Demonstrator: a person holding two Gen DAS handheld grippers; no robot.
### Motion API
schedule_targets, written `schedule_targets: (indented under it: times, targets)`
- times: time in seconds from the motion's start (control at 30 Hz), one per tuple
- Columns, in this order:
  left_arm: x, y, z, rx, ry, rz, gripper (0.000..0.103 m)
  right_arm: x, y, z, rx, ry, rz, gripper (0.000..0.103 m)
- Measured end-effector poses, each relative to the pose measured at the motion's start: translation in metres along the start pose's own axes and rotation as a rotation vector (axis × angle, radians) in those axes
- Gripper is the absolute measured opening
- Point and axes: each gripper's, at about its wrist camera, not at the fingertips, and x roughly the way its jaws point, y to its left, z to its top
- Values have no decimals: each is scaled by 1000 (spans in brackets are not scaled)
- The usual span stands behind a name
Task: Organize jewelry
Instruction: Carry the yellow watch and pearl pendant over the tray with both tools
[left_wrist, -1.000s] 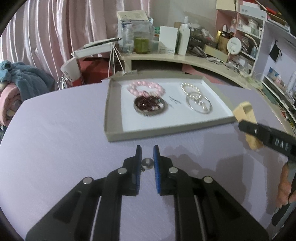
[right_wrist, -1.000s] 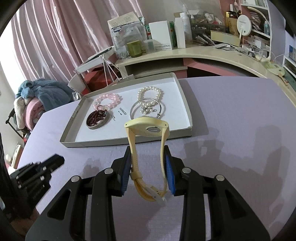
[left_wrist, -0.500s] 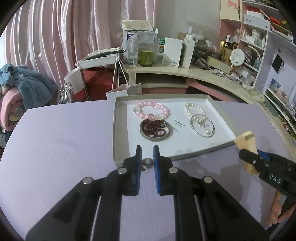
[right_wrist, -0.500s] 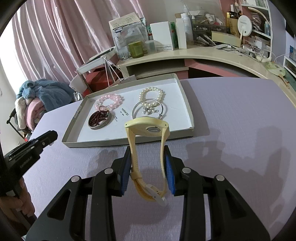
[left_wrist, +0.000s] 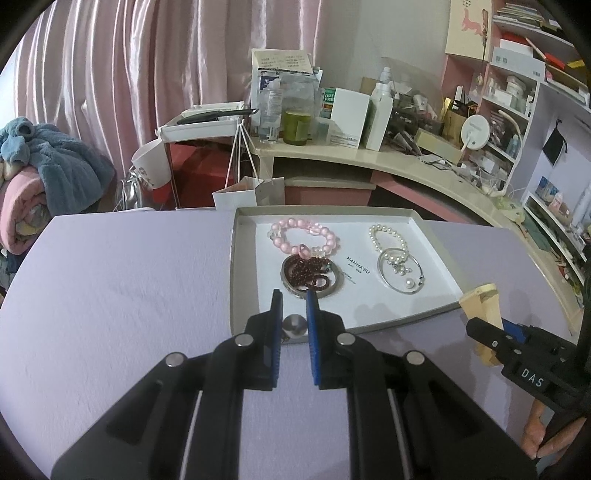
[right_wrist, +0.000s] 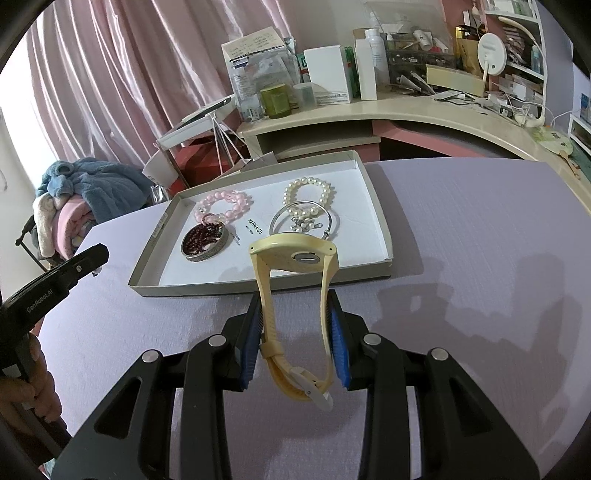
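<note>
Tabletop (right_wrist: 480, 229): lilac, tray (right_wrist: 376, 206) carried at 12 o'clock.
Left tongs (left_wrist: 293, 301): clenched on small silver piece (left_wrist: 294, 325).
Right tongs (right_wrist: 293, 306): cream watch (right_wrist: 295, 258) is gripped.

Small round silver-grey metal piece (left_wrist: 294, 325) between the left gripper (left_wrist: 294, 308) pads: lower part hidden, kind of jewellery not readable. Cream-yellow plastic wristwatch (left_wrist: 483, 314), left view: mostly hidden behind the black right gripper (left_wrist: 484, 334). Shallow grey cardboard tray (right_wrist: 380, 218), right view: near wall partly hidden behind watch. Hand (left_wrist: 540, 435): cut by frame edge.
</note>
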Motion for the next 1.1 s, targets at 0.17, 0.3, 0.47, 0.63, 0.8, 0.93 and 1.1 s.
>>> schedule_targets:
  times: [0.17, 0.3, 0.47, 0.63, 0.8, 0.93, 1.1]
  targets:
    - [0, 0, 0, 3, 0, -1, 13, 0, 1, 0, 0, 0, 1, 35]
    - [0, -1, 0, 3, 1, -2, 13, 0, 0, 0, 0, 0, 1, 35]
    - [0, -1, 0, 3, 0, -2, 13, 0, 1, 0, -2, 2, 2, 35]
    - [0, -1, 0, 2, 2, -2, 13, 0, 0, 0, -1, 2, 2, 35]
    - [-1, -2, -1, 2, 2, -4, 13, 1, 7, 14, -20, -23, -1, 35]
    - [0, -1, -1, -1, 0, -3, 13, 3, 10, 37, -30, -69, -7, 35]
    - [1, -1, 0, -16, -5, -4, 13, 14, 14, 58, -44, -85, -9, 35]
